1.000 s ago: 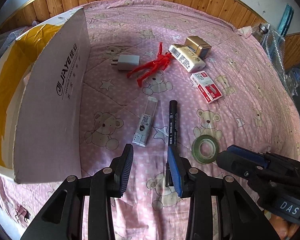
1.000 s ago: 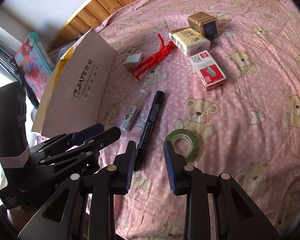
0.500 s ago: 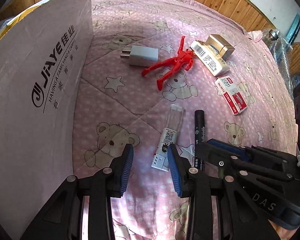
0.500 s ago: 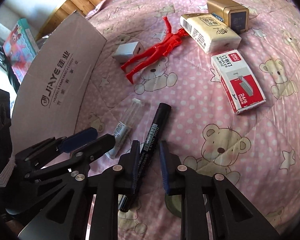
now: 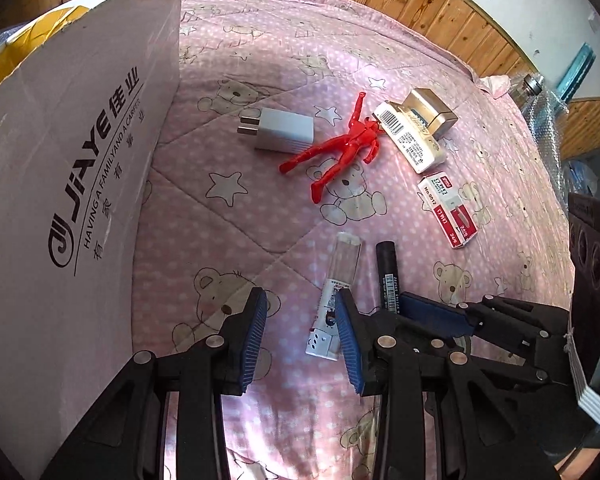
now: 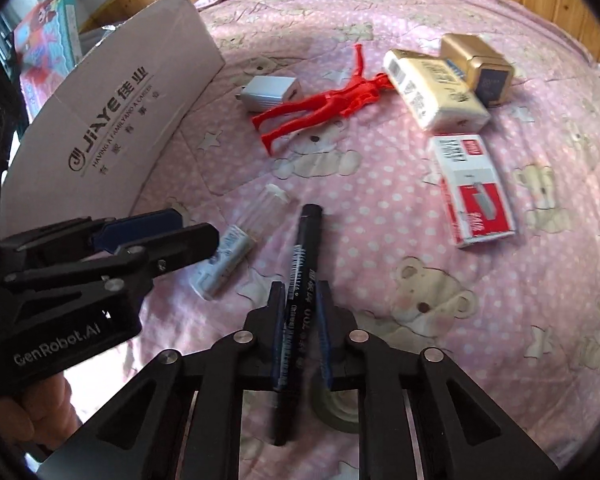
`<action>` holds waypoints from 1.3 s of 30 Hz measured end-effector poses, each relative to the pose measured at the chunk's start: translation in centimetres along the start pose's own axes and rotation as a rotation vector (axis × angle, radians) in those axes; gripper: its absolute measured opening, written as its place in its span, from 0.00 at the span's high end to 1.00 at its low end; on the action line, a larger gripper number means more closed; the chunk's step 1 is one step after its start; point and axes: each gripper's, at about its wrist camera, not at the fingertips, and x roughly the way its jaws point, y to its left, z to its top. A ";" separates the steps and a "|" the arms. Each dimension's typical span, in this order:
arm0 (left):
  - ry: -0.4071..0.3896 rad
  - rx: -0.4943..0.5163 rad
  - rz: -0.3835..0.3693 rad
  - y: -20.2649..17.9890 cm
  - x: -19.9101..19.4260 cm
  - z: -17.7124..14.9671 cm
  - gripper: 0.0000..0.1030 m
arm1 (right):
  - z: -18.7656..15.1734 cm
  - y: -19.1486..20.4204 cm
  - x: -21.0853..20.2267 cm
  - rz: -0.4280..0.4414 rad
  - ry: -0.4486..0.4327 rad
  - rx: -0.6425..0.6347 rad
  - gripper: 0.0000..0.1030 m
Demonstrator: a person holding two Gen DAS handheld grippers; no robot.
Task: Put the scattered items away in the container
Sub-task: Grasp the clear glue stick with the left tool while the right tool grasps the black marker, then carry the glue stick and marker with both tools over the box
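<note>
Pinching the slim black marker (image 6: 300, 280), the right claw (image 6: 300, 320) grips; the left claw (image 5: 298, 332) gapes over quilted fabric (image 5: 260, 208).

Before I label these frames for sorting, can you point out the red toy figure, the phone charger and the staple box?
Red toy figure (image 5: 346, 145), left wrist view, on its torso.
Phone charger (image 5: 286, 135), left wrist view, on its white body.
Staple box (image 6: 474, 190), right wrist view, on its top face.
</note>
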 end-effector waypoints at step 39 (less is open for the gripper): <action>-0.167 0.089 0.111 -5.1 -7.8 -1.6 0.80 | -3.6 0.8 -8.4 0.071 -0.158 0.091 0.87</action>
